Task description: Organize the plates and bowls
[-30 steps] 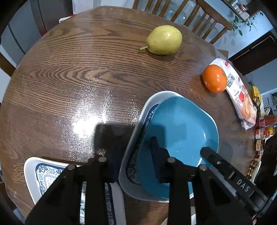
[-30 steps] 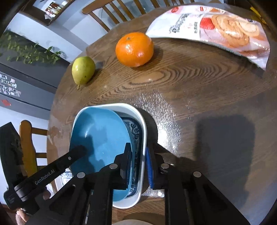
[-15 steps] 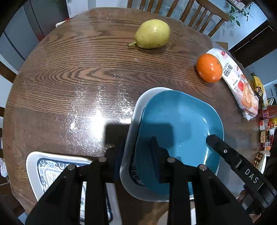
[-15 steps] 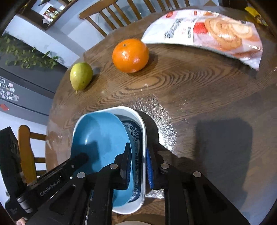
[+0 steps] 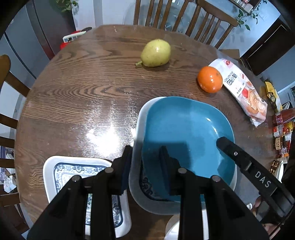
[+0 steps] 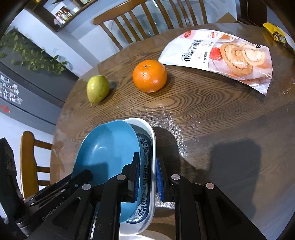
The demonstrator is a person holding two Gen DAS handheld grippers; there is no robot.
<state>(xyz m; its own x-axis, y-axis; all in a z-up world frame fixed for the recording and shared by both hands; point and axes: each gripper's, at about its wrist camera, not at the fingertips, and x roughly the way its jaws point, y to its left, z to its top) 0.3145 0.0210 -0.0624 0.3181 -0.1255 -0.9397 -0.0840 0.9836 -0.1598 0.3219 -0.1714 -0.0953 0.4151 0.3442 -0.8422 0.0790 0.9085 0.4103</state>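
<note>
Two grippers pinch opposite rims of one white dish (image 5: 137, 133), blue-patterned inside, with a blue plate (image 5: 186, 133) nested in it. Left gripper (image 5: 145, 164): jaws narrow, one finger outside the dish's rim, the other inside over the blue plate, both pads pressed on the wall between. Right gripper (image 6: 146, 177): jaws likewise narrow, blue-padded fingers (image 6: 159, 177) clamped on the dish's other rim, one inside over the patterned floor, one outside. In the right wrist view the blue plate sits tilted in the dish, its far edge riding above the white rim, just left of the right gripper's inner finger. The pair's shadow falls on the table (image 5: 73, 92) clear of the dish, which suggests it hangs off the wood, though contact underneath cannot be seen. A second white patterned dish (image 5: 60, 171) lies flat on the table, below and left of the left gripper's fingers, partly hidden by them. Well ahead of both grippers: a pear (image 5: 155, 53) on its side, an orange (image 5: 210, 79) to its right, and a snack bag (image 5: 243, 90) touching or just beside the orange. Chair backs (image 5: 184, 14) stand past the table's far edge. Small jars and packets crowd the far right of the left wrist view, too small to read.
</note>
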